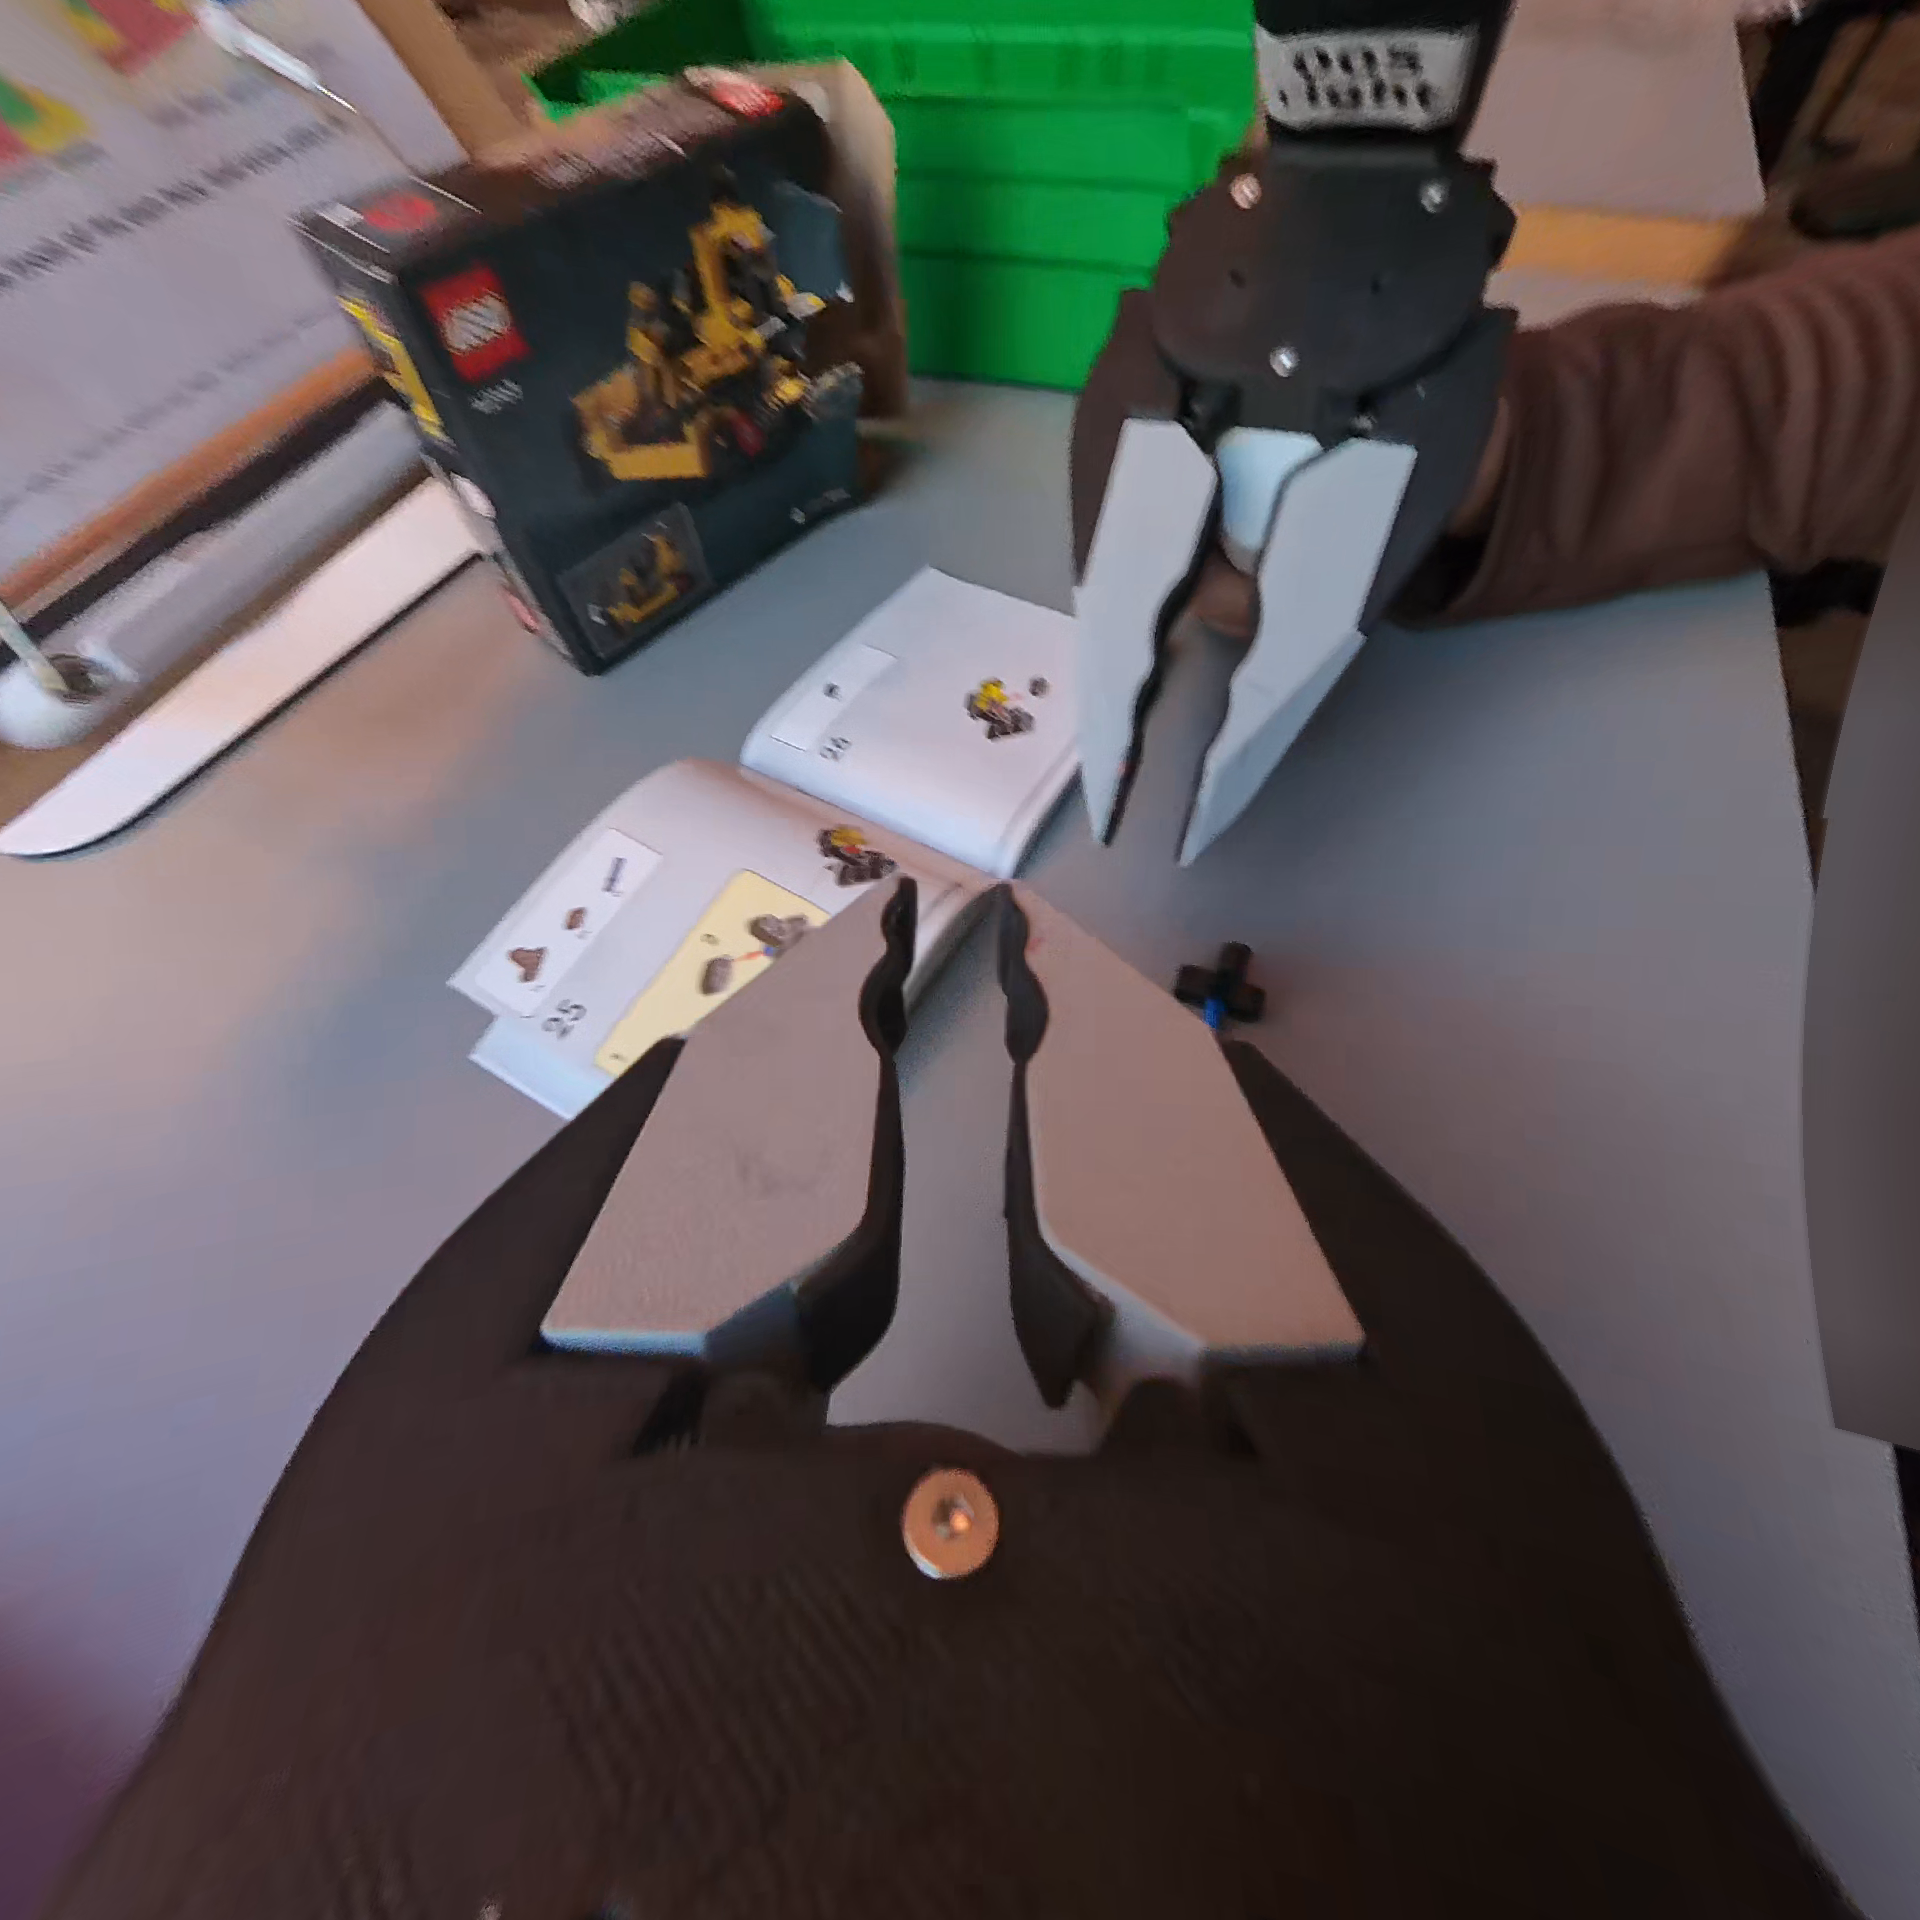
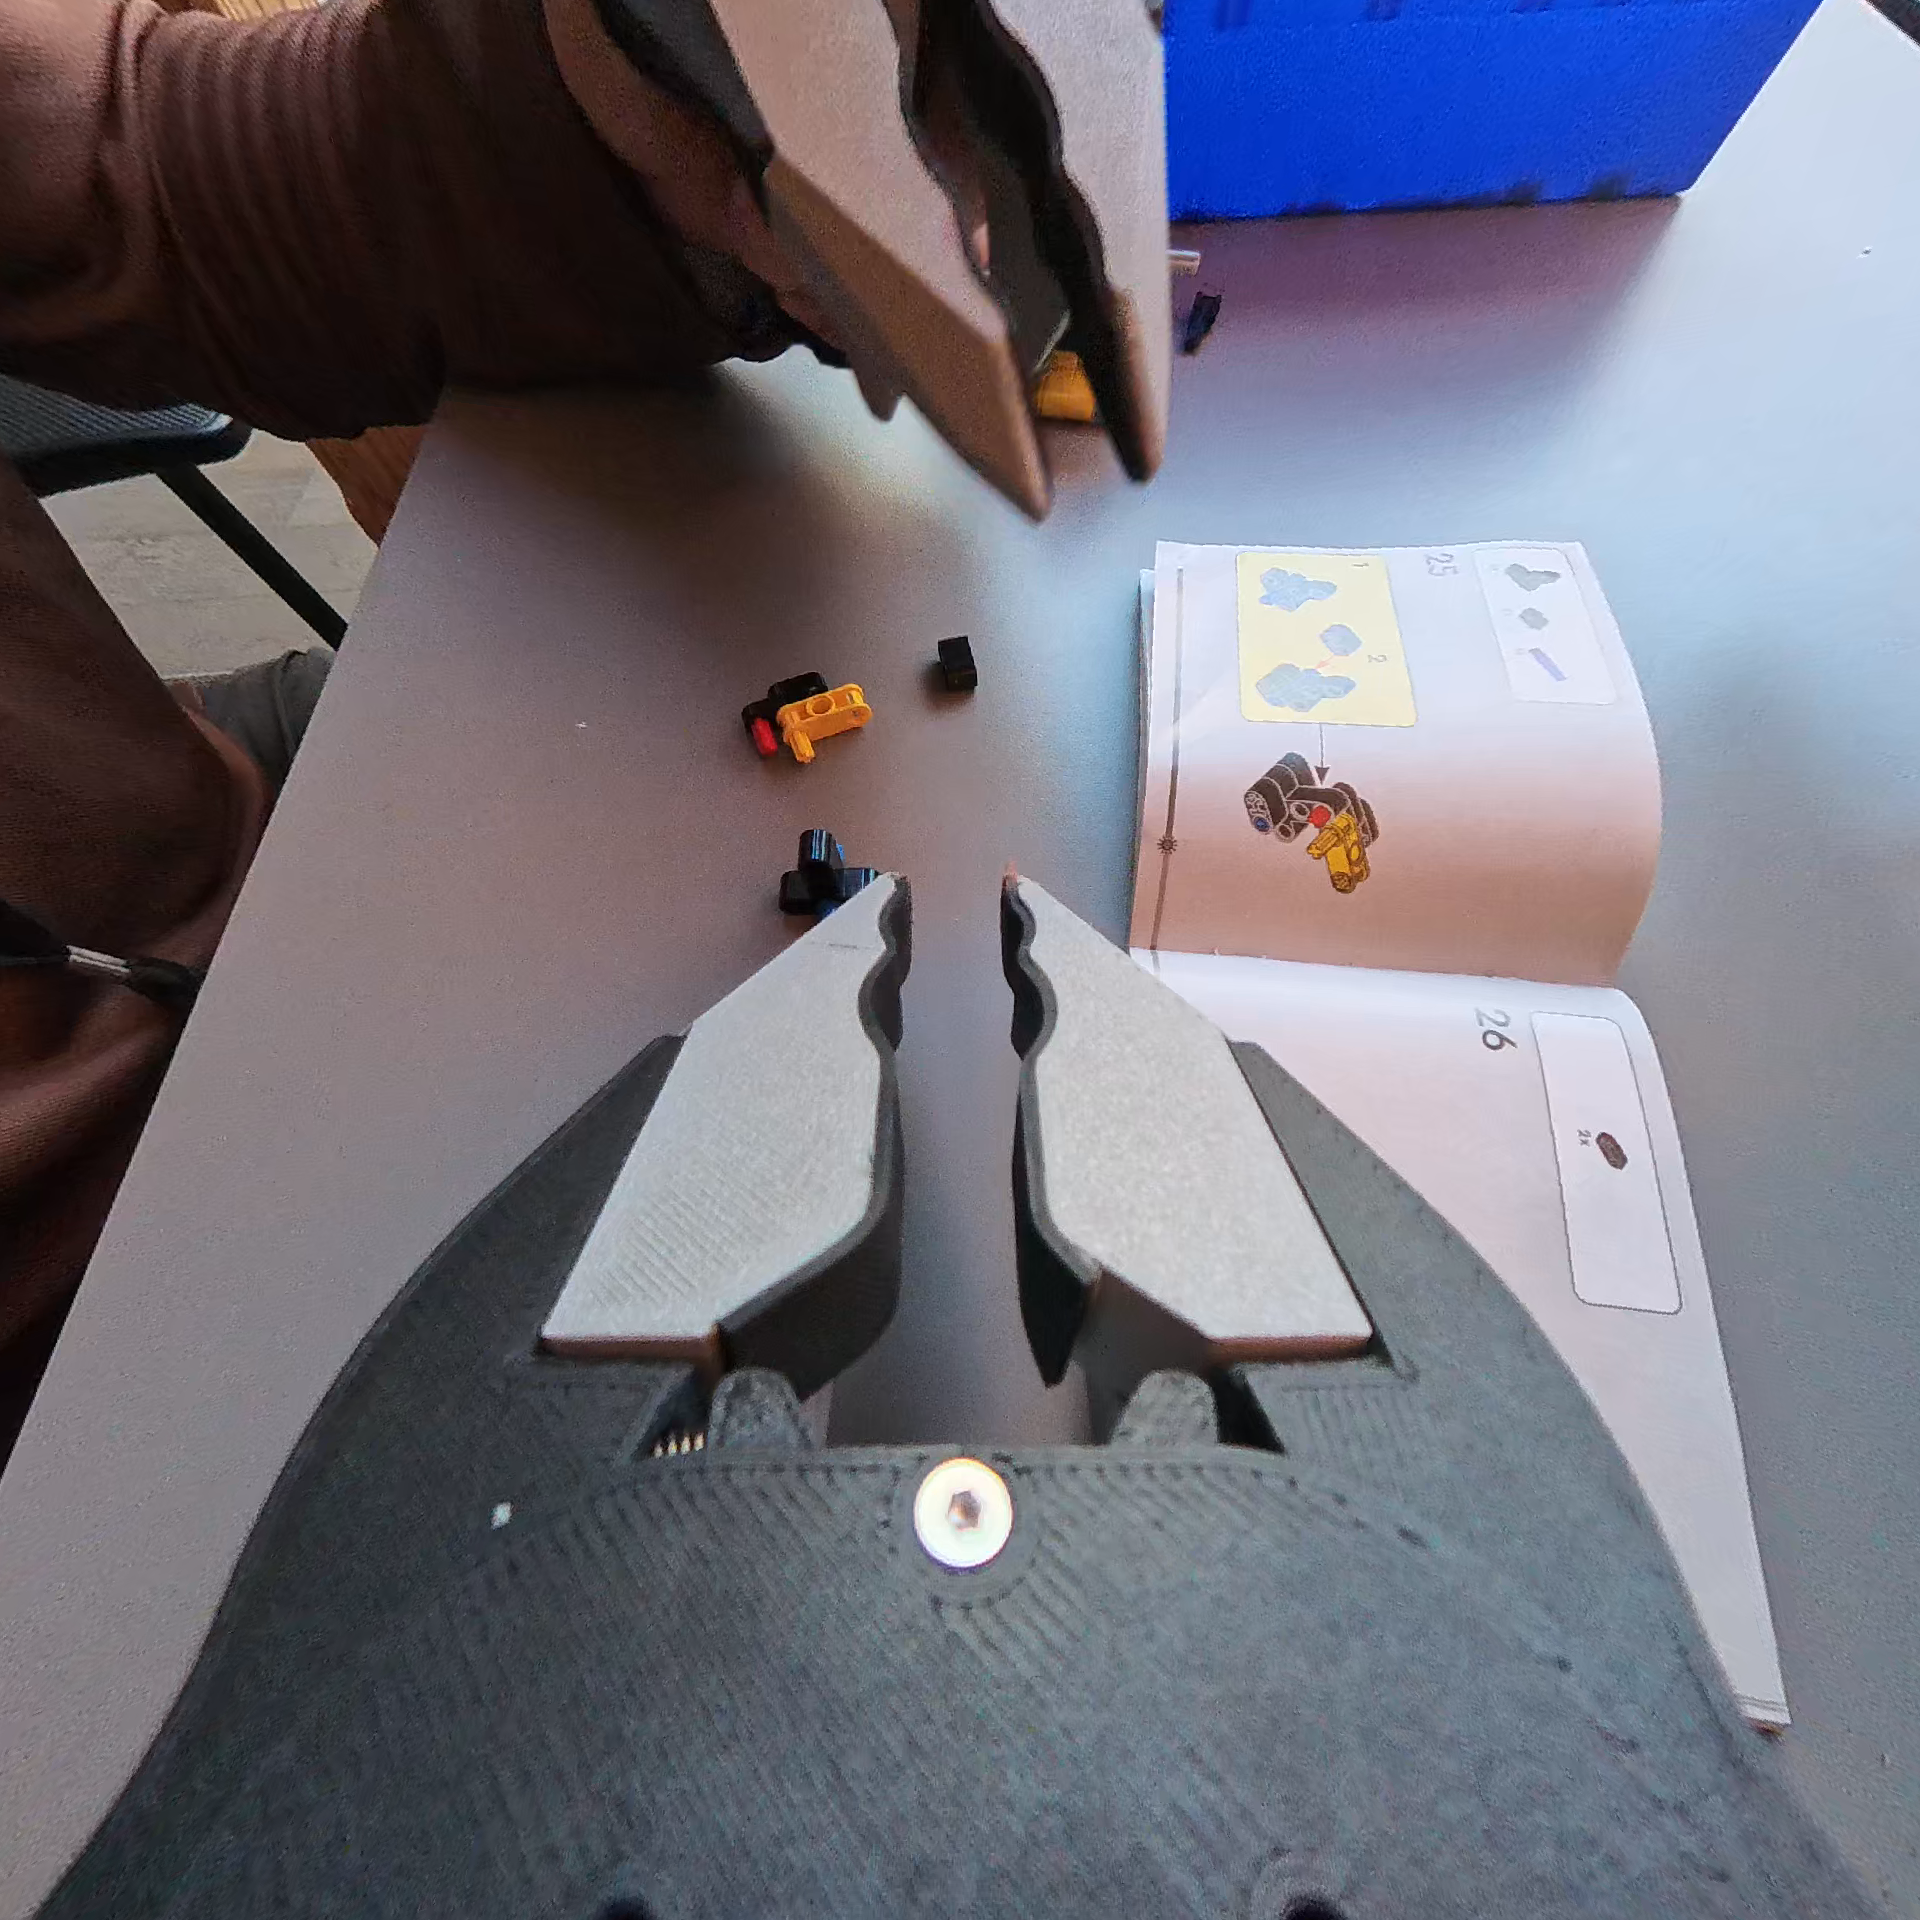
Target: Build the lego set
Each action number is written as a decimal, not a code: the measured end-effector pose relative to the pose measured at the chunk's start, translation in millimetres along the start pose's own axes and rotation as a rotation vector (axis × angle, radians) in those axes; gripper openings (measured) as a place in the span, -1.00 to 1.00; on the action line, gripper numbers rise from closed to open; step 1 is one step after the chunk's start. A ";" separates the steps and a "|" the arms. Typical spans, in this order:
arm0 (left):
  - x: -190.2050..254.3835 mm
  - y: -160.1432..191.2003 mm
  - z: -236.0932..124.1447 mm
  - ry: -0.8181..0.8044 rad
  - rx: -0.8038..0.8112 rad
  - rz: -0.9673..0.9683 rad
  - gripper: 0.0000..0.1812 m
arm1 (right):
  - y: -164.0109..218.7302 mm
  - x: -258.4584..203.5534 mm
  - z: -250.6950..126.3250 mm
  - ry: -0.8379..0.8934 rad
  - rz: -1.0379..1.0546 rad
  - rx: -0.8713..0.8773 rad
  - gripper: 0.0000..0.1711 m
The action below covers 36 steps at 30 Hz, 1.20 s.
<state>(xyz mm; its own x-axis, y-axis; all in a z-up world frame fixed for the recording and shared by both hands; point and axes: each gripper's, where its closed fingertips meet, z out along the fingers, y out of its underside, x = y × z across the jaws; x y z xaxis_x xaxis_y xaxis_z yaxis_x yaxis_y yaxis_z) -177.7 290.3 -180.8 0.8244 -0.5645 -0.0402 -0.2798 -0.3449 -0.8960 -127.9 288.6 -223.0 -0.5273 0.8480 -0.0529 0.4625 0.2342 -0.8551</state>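
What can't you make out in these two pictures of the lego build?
- Yellow piece, right wrist view: mostly hidden behind the left claw.
- Small dark piece, right wrist view: too small and blurred.
- Black piece, left wrist view: blurred, partly behind a finger.
- Box: motion-blurred.

A yellow piece (image 2: 1065,390) sits largely hidden behind the far left gripper (image 2: 1091,488); motion blur smears the set box (image 1: 623,416), and the green crates (image 1: 997,156) run off the top edge.

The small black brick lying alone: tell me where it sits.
In the right wrist view the small black brick lies on the grey table, between the yellow and black assembly on its left and the open instruction booklet on its right.
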 end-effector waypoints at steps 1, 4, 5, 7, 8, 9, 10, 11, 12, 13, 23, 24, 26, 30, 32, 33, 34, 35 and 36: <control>-6.2 -3.5 -2.6 -0.032 0.022 -0.006 -0.90 | -0.5 0.1 -0.5 -0.002 0.003 0.005 -0.84; -25.5 -13.8 -13.1 -0.124 0.096 -0.040 -0.92 | -8.7 2.4 -6.6 -0.006 0.019 0.070 -0.83; -30.7 -17.4 -17.3 -0.143 0.124 -0.059 -0.92 | -11.6 4.7 -9.3 -0.003 0.026 0.095 -0.82; -35.8 -22.2 -23.5 -0.145 0.164 -0.096 -0.92 | -16.0 9.4 -14.7 0.011 0.027 0.135 -0.81; -37.6 -22.9 -25.1 -0.144 0.173 -0.112 -0.92 | -18.1 12.4 -17.2 0.026 0.022 0.155 -0.81; -39.0 -23.0 -26.0 -0.146 0.177 -0.122 -0.92 | -19.9 15.5 -19.6 0.043 0.016 0.173 -0.81; -40.0 -22.8 -26.2 -0.149 0.178 -0.124 -0.92 | -21.0 19.1 -21.8 0.061 0.013 0.185 -0.81; -41.0 -22.4 -26.0 -0.155 0.179 -0.124 -0.92 | -21.5 23.0 -24.0 0.080 0.012 0.194 -0.81; -41.4 -21.7 -25.2 -0.157 0.178 -0.123 -0.91 | -21.8 26.6 -26.4 0.095 0.013 0.202 -0.81; -41.7 -20.6 -23.9 -0.160 0.175 -0.122 -0.92 | -21.6 30.4 -29.0 0.110 0.017 0.209 -0.81; -56.6 -23.6 -33.4 -0.201 0.234 -0.155 -0.93 | -27.3 56.9 -46.6 0.242 0.042 0.293 -0.80; -56.2 -25.6 -34.8 -0.198 0.247 -0.160 -0.92 | -28.0 57.7 -46.5 0.249 0.046 0.297 -0.80; -55.5 -28.1 -36.3 -0.198 0.265 -0.162 -0.93 | -29.3 58.1 -46.3 0.265 0.052 0.302 -0.80; -40.8 -30.4 -35.5 -0.161 0.261 -0.126 -0.93 | -33.2 55.1 -44.9 0.277 0.047 0.316 -0.81; -34.9 -25.9 -37.4 -0.177 0.229 -0.047 -0.93 | -33.0 53.4 -41.6 0.264 0.043 0.309 -0.81; -34.2 -20.9 -39.3 -0.193 0.209 -0.002 -0.93 | -33.0 52.1 -39.8 0.251 0.043 0.308 -0.81; -35.7 -14.0 -41.4 -0.212 0.187 0.039 -0.94 | -33.0 49.6 -38.1 0.227 0.045 0.308 -0.81; -40.1 -4.3 -43.0 -0.236 0.155 0.074 -0.95 | -32.8 47.1 -36.9 0.202 0.042 0.306 -0.81; -46.9 6.7 -43.6 -0.262 0.112 0.102 -0.96 | -32.9 45.7 -36.4 0.180 0.042 0.308 -0.81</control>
<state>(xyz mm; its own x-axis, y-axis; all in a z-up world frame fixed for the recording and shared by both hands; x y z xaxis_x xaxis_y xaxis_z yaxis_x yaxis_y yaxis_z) -239.7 281.7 -165.6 0.8977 -0.3744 -0.2325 -0.3241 -0.2033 -0.9239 -141.3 336.9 -178.6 -0.3656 0.9305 -0.0225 0.2300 0.0669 -0.9709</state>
